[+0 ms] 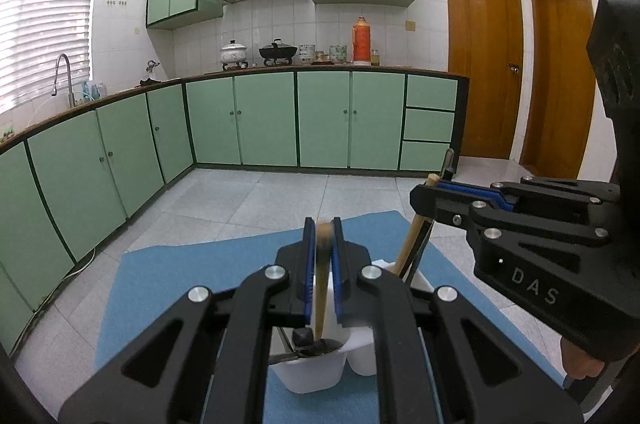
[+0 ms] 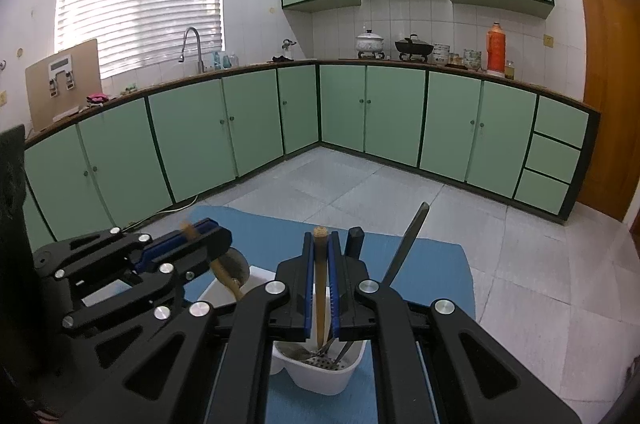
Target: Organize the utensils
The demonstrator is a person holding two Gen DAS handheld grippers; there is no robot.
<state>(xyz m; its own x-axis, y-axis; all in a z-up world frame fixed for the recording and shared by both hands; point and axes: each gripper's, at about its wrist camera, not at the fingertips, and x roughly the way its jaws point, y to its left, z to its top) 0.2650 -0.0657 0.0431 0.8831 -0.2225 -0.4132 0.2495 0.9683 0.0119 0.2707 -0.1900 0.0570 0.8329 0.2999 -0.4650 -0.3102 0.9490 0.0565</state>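
Utensils are mid-drop here: both hand-held grippers sit over a white plastic utensil caddy (image 2: 320, 376) on a blue mat (image 1: 192, 280) laid on the tiled kitchen floor, each with its jaws pinched nearly shut on a wooden handle. The left gripper (image 1: 323, 244) clamps a wooden-handled utensil (image 1: 320, 304) that runs down into the caddy's near compartment, where something dark and rounded sits at the bottom; from the right wrist view that piece looks like a wooden ladle or spoon (image 2: 234, 274), bowl tilted over the caddy's left side. The right gripper (image 2: 320, 256) holds another wooden-handled utensil (image 2: 319, 288) upright, its lower end down among metal forks and a slotted piece already standing in that compartment. A dark spatula handle (image 2: 408, 244) leans out of the caddy just to the right. So the step in hand looks like the placing itself, two items lowered into separate compartments at once. Next move probably calls for easing both jaws apart so the handles settle against the caddy walls, then lifting straight up and clear without snagging the neighbouring handles, since the caddy looks light enough to tip.
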